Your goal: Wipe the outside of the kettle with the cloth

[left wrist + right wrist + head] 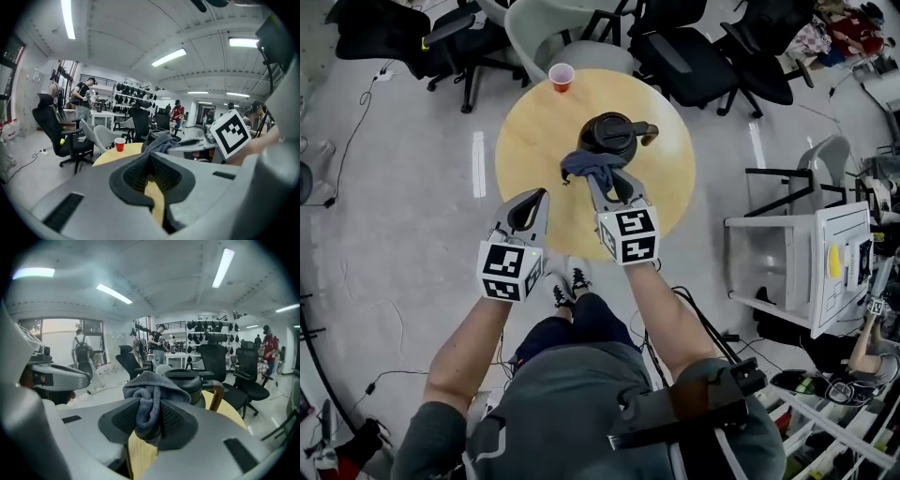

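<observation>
Right tool [604, 184] is clamped on the bunched cloth [584, 166], right at the near side of the kettle [612, 133] mid-worktop [525, 150]. Left tool [536, 197] is closed and empty. Nothing's steadying the kettle, so a hard wipe could shove or tip it.

Kettle [609, 133]: one, black.
Cloth [586, 167]: one, dark blue-grey.
Cup [562, 77]: one, red.
Table [534, 141]: one, round, pale wood.
Grippers: two, a left gripper [532, 199] and a right gripper [602, 180].
Marker cubes [511, 270]: two, one on each gripper.
Shoes [578, 277]: two, black and white.
Office chairs [684, 61]: at least five beyond the table, some black, some pale grey; others are cut off at the edges and cannot be counted.
Floor strips [478, 164]: two, white, one either side of the table.
People [157, 342] standing in the background: three in the right gripper view.
</observation>
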Action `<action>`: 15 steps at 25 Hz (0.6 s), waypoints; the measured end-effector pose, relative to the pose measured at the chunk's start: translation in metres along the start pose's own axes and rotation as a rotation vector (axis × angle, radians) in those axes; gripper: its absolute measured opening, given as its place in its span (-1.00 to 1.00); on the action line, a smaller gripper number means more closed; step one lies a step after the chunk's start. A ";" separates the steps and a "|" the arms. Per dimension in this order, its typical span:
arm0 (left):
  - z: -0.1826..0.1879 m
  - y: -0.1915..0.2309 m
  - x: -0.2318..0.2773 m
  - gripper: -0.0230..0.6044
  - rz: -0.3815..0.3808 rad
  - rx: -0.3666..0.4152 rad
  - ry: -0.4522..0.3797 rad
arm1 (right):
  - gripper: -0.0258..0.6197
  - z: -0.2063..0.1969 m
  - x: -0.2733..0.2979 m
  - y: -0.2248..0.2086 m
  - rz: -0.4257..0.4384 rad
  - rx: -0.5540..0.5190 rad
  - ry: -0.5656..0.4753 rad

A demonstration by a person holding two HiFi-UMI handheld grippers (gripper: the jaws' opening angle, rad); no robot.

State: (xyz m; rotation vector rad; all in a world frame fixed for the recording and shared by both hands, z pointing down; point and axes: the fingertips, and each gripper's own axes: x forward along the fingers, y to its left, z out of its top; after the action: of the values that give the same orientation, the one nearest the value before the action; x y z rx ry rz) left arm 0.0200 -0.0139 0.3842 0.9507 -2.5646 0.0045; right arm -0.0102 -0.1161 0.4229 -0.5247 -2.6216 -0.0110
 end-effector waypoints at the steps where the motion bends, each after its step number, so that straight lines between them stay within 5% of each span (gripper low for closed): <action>1: -0.002 0.003 0.003 -0.90 0.004 -0.004 0.009 | -0.55 -0.003 0.004 -0.001 0.001 0.000 0.006; 15: -0.054 0.035 0.040 -0.90 0.031 -0.019 0.081 | -0.55 -0.086 0.057 -0.007 -0.036 0.064 0.042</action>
State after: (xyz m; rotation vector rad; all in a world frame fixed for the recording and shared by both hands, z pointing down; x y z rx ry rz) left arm -0.0090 -0.0044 0.4535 0.8858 -2.4998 0.0271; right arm -0.0218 -0.1103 0.5256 -0.4501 -2.5812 0.0494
